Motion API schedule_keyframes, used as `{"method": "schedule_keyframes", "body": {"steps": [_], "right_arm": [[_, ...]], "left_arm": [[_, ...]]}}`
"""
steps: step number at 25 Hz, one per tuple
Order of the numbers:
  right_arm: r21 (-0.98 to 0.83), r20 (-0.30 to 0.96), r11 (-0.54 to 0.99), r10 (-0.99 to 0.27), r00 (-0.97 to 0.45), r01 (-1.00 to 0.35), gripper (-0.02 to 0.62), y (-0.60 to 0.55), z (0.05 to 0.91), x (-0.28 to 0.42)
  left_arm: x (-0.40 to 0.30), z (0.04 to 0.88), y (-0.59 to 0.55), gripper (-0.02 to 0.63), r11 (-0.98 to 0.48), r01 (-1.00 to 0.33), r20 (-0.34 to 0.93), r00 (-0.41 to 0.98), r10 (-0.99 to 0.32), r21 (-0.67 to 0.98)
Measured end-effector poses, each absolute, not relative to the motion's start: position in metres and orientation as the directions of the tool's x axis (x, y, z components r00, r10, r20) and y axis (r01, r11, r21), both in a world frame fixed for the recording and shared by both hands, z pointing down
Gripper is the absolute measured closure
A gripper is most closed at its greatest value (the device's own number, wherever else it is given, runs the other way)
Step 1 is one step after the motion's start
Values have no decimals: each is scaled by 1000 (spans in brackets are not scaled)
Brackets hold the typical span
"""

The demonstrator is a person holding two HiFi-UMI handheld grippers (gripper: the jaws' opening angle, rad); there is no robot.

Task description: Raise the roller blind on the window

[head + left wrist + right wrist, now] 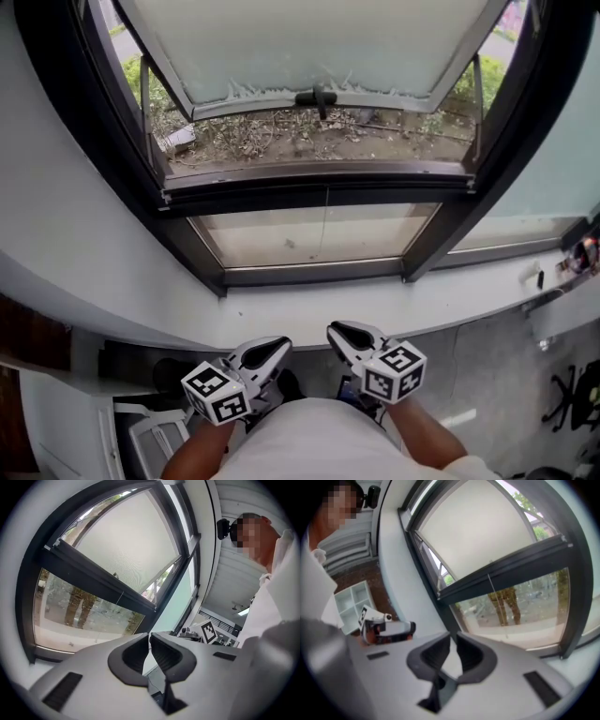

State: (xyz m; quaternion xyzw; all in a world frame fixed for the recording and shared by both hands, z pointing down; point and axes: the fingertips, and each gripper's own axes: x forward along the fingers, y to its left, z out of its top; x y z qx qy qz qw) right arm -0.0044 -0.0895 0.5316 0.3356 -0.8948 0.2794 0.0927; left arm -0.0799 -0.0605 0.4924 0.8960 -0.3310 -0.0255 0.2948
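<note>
From where I sit, both tools hang low and close to the person's body, below the white windowsill point(375, 305) and well short of the glass. The left hand-held gripper point(281, 347) has its jaws together, tip against tip, with nothing caught in them. The right hand-held gripper point(336, 333) sits just beside it, its jaws all but together with only a thin slit at the tips, and that slit is empty too. The roller blind point(319, 42) is well apart from both, up and ahead of them across the sill, a pale sheet covering the upper part of the window. Its lower edge stands above a strip of open view onto bare ground and twigs point(309, 131). In the left gripper view the blind fills the space above the jaws and a little to their left. In the right gripper view it lies above the jaws and off to their right. A dark crossbar point(309, 187) of the window frame runs between the grippers and the blind, and a thin cord point(490, 590) hangs down across it, nearer to the jaws than the blind but not touching either gripper. The lower pane point(319, 234) lies straight ahead of both jaw tips.
</note>
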Motion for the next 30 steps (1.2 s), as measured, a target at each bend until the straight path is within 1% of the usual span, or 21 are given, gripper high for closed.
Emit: {"method": "schedule_keyframes", "body": {"steps": [6, 10, 19, 30], "right_arm": [[-427, 356, 595, -581, -732, -681, 560, -112, 531, -25], [-424, 360, 596, -580, -731, -682, 560, -123, 530, -32], [-411, 370, 627, -549, -750, -662, 561, -154, 533, -19], [-384, 371, 644, -548, -749, -661, 560, -185, 530, 7]], "left_arm": [[-107, 495, -77, 571, -613, -570, 146, 786, -601, 547], [-114, 495, -87, 571, -607, -575, 150, 782, -605, 548], [-105, 498, -114, 571, -578, -616, 159, 746, -647, 535], [-86, 502, -140, 571, -560, -658, 179, 714, -677, 503]]}}
